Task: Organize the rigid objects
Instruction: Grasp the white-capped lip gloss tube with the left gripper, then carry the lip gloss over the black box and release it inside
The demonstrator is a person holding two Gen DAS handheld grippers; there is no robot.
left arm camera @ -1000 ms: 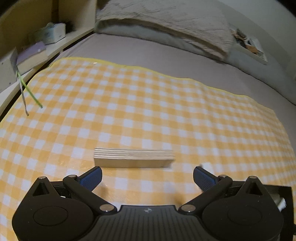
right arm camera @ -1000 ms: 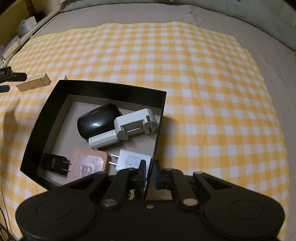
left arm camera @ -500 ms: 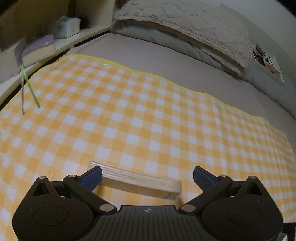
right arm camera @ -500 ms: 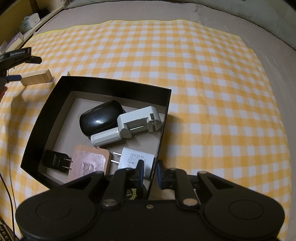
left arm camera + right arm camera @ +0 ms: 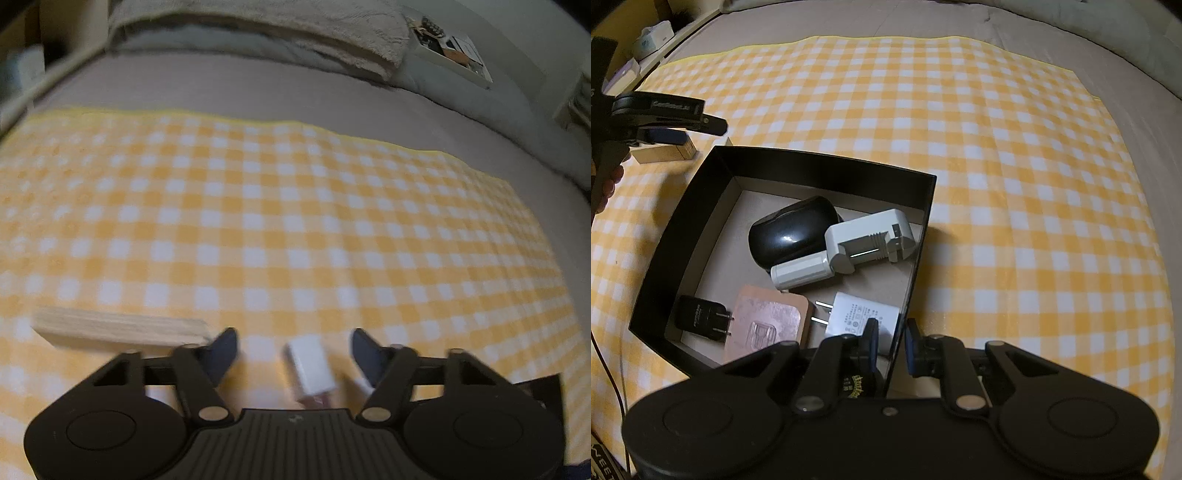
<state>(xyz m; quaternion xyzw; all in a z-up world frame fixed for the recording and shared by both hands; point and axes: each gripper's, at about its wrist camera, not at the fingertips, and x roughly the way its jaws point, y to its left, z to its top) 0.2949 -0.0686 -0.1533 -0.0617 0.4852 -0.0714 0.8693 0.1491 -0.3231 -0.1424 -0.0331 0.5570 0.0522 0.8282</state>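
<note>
Dim, warm indoor light all around me. My left view is smeared with motion blur, the checked cloth soft throughout. My right view is sharper; glare sits on the black mouse. Fisheye bending darkens corners, strongest near twelve o'clock.

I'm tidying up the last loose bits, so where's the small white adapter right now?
In the left wrist view, the small white adapter lies on the checked cloth between the closing left tongs, untouched, right of the wooden block.

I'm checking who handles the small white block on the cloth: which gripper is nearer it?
Left. The left gripper straddles the small white block, jaws closing; the right gripper clamps the black box wall.
</note>
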